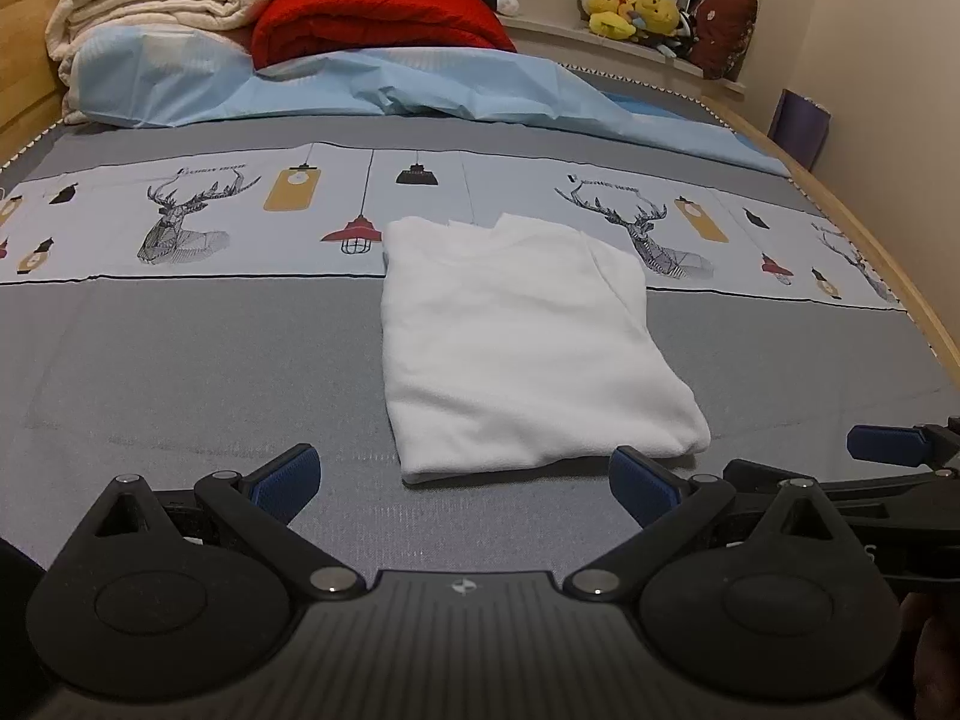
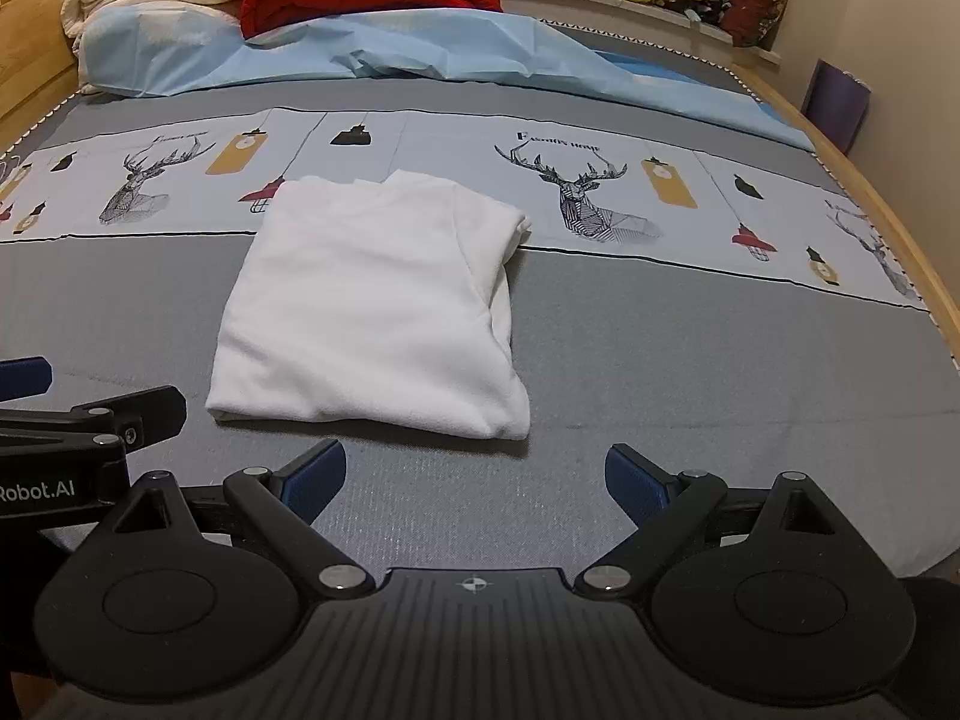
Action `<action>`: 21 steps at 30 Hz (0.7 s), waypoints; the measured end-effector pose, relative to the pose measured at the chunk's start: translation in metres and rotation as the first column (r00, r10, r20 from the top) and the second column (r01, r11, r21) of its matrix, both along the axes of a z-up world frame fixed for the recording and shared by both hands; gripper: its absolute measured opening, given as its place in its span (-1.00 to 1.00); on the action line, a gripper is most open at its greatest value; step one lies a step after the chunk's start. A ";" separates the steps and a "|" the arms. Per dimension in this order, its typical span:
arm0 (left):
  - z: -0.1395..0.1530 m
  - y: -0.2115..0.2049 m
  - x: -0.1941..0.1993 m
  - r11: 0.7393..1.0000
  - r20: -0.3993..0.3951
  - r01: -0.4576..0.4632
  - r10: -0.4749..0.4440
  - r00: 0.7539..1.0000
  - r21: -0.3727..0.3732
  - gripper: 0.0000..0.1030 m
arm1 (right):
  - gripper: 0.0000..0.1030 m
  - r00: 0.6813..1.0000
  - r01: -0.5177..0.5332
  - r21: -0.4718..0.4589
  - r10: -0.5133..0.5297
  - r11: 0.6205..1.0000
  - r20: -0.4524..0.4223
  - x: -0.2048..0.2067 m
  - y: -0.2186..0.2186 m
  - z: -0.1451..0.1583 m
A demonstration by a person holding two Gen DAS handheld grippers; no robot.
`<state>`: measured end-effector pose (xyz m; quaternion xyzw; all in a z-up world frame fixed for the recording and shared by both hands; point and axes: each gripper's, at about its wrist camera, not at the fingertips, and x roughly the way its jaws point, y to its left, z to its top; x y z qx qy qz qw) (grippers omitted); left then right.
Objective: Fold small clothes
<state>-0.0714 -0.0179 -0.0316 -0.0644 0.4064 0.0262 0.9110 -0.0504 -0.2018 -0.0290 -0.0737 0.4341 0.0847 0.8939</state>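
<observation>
A white garment lies folded into a rough rectangle on the grey bed cover, flat, its neckline at the far end. My left gripper hovers just short of its near edge, open, nothing between the blue pads. My right gripper is open too, a little short of the garment's near right corner and empty. In the left wrist view the right gripper's finger shows at the right edge. One finger of the left gripper enters the right wrist view from the left edge.
The bed cover has a pale band printed with deer and lamps. A blue sheet, a red blanket and stacked cream blankets lie at the far end. Plush toys sit on a ledge. A wooden bed frame curves along the right.
</observation>
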 end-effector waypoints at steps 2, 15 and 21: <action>0.000 0.000 0.000 1.000 0.001 0.000 0.000 1.000 -0.001 0.99 | 0.82 1.000 0.002 -0.001 -0.002 1.000 0.000 0.000 0.000 0.000; 0.002 -0.001 0.000 1.000 0.006 0.003 -0.003 1.000 -0.001 0.99 | 0.81 1.000 0.007 -0.011 -0.007 1.000 -0.002 0.000 0.004 -0.001; 0.002 -0.001 -0.001 1.000 0.008 0.006 -0.006 1.000 -0.002 0.99 | 0.81 1.000 0.007 -0.012 -0.007 1.000 -0.003 0.000 0.004 -0.001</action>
